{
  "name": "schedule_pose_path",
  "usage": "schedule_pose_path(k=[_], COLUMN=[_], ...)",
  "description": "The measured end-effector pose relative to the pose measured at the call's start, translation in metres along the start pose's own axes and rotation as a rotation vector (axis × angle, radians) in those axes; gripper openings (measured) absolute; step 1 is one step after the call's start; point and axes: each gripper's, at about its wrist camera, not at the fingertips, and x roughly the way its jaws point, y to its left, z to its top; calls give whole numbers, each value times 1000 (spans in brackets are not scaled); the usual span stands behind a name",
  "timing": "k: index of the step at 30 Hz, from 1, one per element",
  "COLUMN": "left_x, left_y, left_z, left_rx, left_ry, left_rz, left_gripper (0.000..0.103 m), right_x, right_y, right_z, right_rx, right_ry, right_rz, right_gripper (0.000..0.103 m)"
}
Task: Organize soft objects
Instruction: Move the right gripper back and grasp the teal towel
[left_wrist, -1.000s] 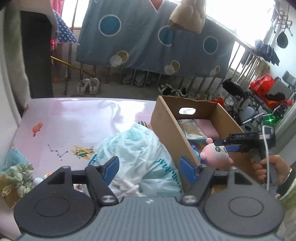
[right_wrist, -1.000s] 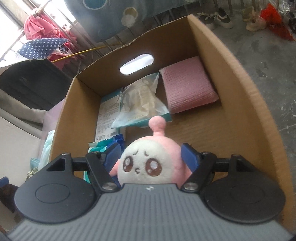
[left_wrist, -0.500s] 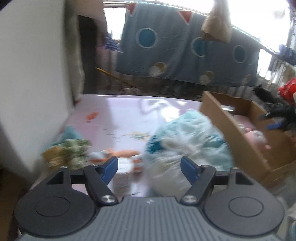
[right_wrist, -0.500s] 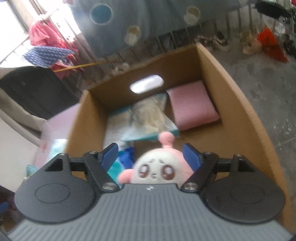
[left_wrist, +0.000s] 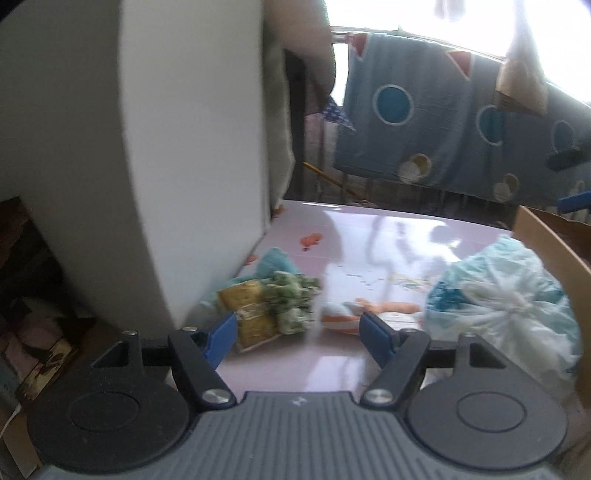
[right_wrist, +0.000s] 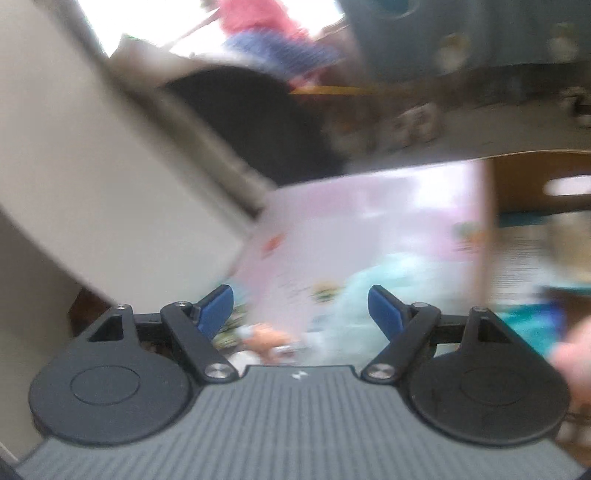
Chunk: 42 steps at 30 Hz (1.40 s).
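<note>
My left gripper (left_wrist: 299, 334) is open and empty, low over the near left of the pink table (left_wrist: 388, 236). Just ahead of its left finger lie a green frilly soft item (left_wrist: 291, 302), a yellow packet (left_wrist: 251, 314) and a teal cloth (left_wrist: 275, 262). An orange and white plush (left_wrist: 364, 312) lies ahead of its right finger. A knotted white and teal plastic bag (left_wrist: 498, 302) sits to the right, against the cardboard box (left_wrist: 546, 243). My right gripper (right_wrist: 301, 306) has its jaws opening with nothing between them. Its view is blurred and shows the table (right_wrist: 351, 229), bag (right_wrist: 388, 277) and box (right_wrist: 535, 184).
A white wall or cabinet side (left_wrist: 166, 147) stands close along the table's left edge. A blue sheet with circles (left_wrist: 443, 129) hangs on a railing beyond the table. A pale pink blur (right_wrist: 572, 354) sits at the right wrist view's right edge.
The right gripper let go of the pink plush in the box and swung left, so the table fills its view. The left gripper swung left and dipped toward the green item.
</note>
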Motion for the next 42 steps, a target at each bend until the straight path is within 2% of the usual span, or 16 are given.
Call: schedule_pose_path(k=[2,6,8,10,13,17,21,23,26,30,33,35,36,39,42], left_x=[5,18,30,44,73,111,136,143,147,150,154,156,158,157,143], left_y=[11,39,56,74,96,104,98,97,95,98,100,99,99,99,96], left_z=[-2,-3,-3,-2,-2,-3,-4,-5,-8,-12,-15,-16,-14,-10,-2], left_rx=[-13,-56,-98,-164,-272,-316,-315,-331,-346,-365,-373,-375,-374,-373,-341], left_ry=[-5,-15,-2,28,78,132,167,182,195,218,236,241,248,240,187], left_rz=[27,83,100,100,88,86,36,5,-40,-80,-91,-86,-83,-78,-64], left_gripper=[74,64,53,35,20,18,18,18,25,40,41,34,20,13,11], right_x=[39,116,157,194,249,311,355,369,379,377,369,363,359,347,328], right_y=[22,66,88,105,122,126,121,119,117,113,115,119,121,132,145], right_z=[4,8,9,12,16,14,8,4,-5,-10,-12,-14,-15,-15,-15], right_rx=[-14,-64,-98,-125,-162,-183,-181,-179,-183,-159,-181,-199,-211,-256,-303], right_ry=[56,156,201,233,263,303,346,376,426,461,459,446,437,411,377], right_rz=[43,103,119,130,117,67,34,31,37,72,80,82,81,81,87], right_gripper=[80,80,80,79,77,73,69,65,57,46,36,31,28,26,25])
